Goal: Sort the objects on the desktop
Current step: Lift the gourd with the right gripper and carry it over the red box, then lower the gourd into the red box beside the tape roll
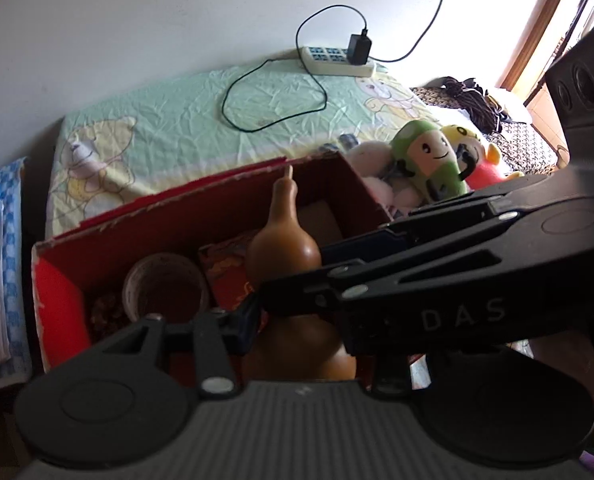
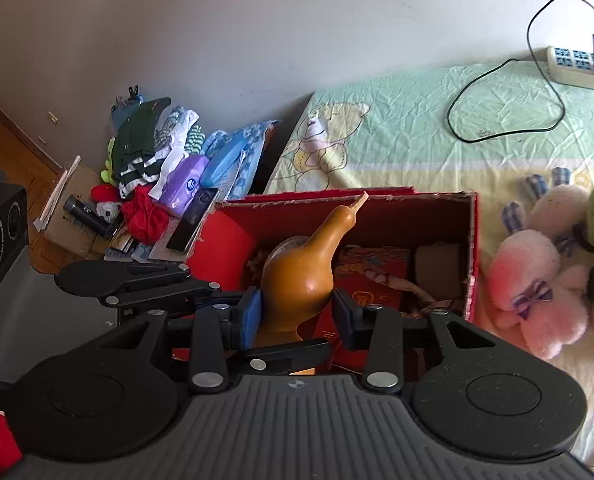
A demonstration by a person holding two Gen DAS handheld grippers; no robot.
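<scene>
A plain white wall [image 2: 257, 40] backs the scene, and in front of it lies a bed or table spread with one pale green sheet [image 2: 437, 120] printed with cartoon bears. A strip of wooden floor [image 2: 1, 148] shows at the far left of the right wrist view, next to a heap of folded clothes and oddments [image 2: 157, 168].

On the sheet stands one red cardboard box [image 2: 473, 248], open at the top. Inside it are a red packet [image 2: 373, 280], a round woven cup [image 1: 165, 284] and a small tan block [image 2: 437, 268].

One brown gourd [image 2: 301, 272] is held upright over the near edge of the box, its thin neck and stem tilted toward the far wall. Both tools are at it. The right gripper [image 2: 297, 312] has its blue pads on either side of the gourd's upper bulb, pressing it. The left gripper [image 1: 297, 320] is lower, at the gourd's bigger bottom bulb; one pad touches the gourd, the other is hidden behind the right gripper's arm, so I cannot tell whether it is clamped.

Right of the box lie about four soft toys: one green [image 1: 429, 160], one yellow [image 1: 469, 140], one pink [image 2: 533, 288] and one white [image 2: 557, 204].

One white power strip [image 1: 337, 60] sits by the wall with one black charger [image 1: 359, 48] plugged in, its cord looping over the sheet.
</scene>
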